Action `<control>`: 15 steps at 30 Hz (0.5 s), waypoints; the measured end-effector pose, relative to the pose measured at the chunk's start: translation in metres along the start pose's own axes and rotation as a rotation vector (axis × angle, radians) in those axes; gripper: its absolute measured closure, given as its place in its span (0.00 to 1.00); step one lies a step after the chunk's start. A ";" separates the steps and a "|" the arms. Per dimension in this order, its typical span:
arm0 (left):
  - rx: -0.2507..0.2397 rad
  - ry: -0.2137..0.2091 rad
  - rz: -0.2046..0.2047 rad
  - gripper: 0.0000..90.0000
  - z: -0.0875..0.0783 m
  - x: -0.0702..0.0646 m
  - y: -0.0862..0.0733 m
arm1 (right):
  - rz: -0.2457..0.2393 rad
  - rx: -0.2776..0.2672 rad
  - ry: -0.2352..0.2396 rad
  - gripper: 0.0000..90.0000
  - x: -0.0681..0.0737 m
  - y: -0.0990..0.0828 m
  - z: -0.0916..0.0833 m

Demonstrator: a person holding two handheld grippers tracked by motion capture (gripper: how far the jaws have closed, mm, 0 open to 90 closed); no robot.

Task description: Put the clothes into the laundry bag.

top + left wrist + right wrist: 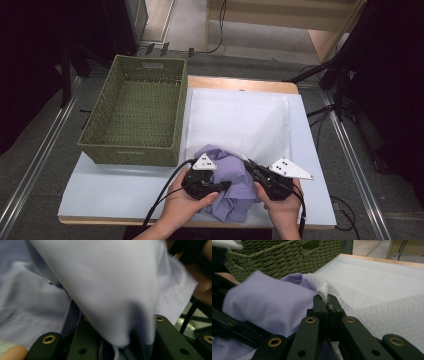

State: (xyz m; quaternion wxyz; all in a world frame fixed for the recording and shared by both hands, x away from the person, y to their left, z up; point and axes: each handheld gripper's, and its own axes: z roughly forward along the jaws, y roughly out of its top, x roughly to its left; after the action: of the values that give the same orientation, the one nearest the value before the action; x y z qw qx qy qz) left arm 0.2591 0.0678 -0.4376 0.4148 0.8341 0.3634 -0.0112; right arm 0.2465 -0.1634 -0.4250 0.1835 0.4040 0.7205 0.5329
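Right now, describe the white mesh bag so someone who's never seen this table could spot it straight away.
Start at the green woven basket on the table's left; directly to its right lies the white mesh bag, flat on the pale table cover. Its near edge is pinched in the right claw, beside the crumpled lilac shirt. Only the bag is white, see-through netting.

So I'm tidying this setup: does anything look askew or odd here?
Yes. The lilac shirt lies crumpled at the table's near edge, half inside the white mesh bag. The right claw pinches the bag's rim. The green basket overhangs the table's left edge.
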 end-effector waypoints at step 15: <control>-0.156 0.043 -0.022 0.95 -0.003 -0.011 0.012 | -0.023 -0.020 0.023 0.99 0.012 0.004 -0.003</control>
State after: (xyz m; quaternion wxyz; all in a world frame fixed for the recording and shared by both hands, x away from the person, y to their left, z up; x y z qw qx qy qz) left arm 0.2571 0.0583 -0.4241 0.4704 0.7953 0.3811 0.0306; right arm 0.2388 -0.1550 -0.4184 0.1854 0.3876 0.7218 0.5426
